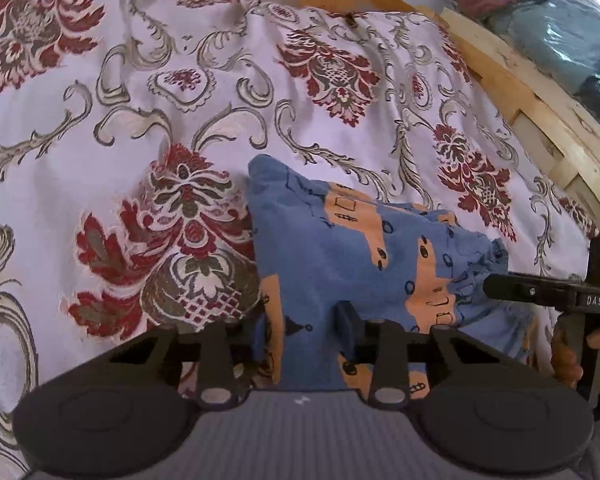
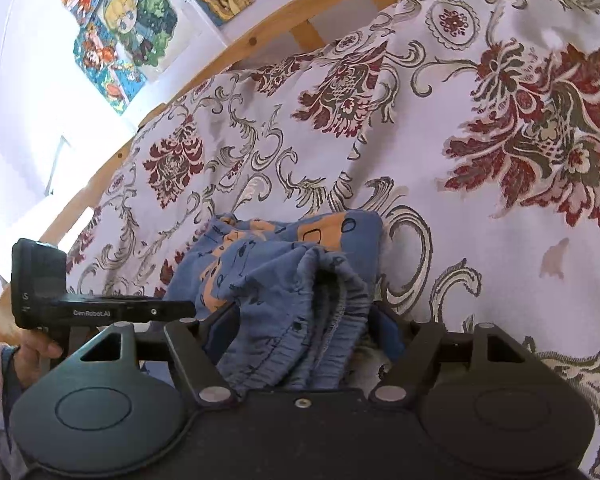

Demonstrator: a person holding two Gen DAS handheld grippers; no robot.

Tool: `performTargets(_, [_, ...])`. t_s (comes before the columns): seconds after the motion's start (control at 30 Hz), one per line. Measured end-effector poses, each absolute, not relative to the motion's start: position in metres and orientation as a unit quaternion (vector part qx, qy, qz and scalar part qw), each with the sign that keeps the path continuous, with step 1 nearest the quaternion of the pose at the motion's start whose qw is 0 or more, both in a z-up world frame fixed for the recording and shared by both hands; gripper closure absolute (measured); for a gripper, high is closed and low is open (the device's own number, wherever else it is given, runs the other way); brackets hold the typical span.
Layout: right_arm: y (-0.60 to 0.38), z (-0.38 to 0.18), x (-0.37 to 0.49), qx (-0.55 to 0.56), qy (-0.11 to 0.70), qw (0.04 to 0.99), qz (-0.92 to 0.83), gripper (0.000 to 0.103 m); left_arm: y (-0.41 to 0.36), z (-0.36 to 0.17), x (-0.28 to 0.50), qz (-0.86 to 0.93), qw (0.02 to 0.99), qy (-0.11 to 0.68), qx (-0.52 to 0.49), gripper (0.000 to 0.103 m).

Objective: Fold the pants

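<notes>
The blue pants (image 1: 340,240) with orange print lie in a folded bundle on the floral bedspread (image 1: 140,100). My left gripper (image 1: 304,328) is shut on a thick fold at the bundle's near edge, with cloth filling the gap between its fingers. In the right wrist view the gathered waistband (image 2: 324,300) of the pants (image 2: 284,248) bulges between the wide-apart fingers of my right gripper (image 2: 304,324), which is open. Each gripper shows in the other's view: the right one (image 1: 540,292) touches the waistband from the right, and the left one (image 2: 140,312) touches the bundle from the left.
A wooden bed frame (image 1: 520,92) curves along the far edge of the bedspread (image 2: 500,200). Bagged blue bundles (image 1: 560,40) sit beyond it. Colourful pictures (image 2: 128,28) hang on the white wall. A hand (image 2: 36,348) holds the left gripper's handle.
</notes>
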State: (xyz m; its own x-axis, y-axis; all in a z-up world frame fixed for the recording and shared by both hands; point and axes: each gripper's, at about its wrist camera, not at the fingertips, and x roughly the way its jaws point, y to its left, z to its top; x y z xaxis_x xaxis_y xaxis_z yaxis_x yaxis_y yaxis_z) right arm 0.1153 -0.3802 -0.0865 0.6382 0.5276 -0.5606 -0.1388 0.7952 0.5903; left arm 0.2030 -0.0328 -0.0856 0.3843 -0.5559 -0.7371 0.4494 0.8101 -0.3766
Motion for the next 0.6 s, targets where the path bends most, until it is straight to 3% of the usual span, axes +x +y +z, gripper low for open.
performTargets(0.1, [-0.382,-0.088,0.116,0.254,0.387,0.870,0.170,0.049,-0.032,-0.086,0.204,-0.302,0.829,0.467,-0.061,0.066])
performTargets(0.47, [-0.362,-0.074,0.107,0.227,0.368,0.892,0.132,0.073,-0.038,-0.076,0.199,-0.303,0.832,0.463,-0.048,0.088])
performTargets(0.6, [-0.348,-0.063,0.099,0.185,0.353,0.909,0.119,0.079,-0.039,-0.069,0.196,-0.300,0.834,0.460,-0.051,0.091])
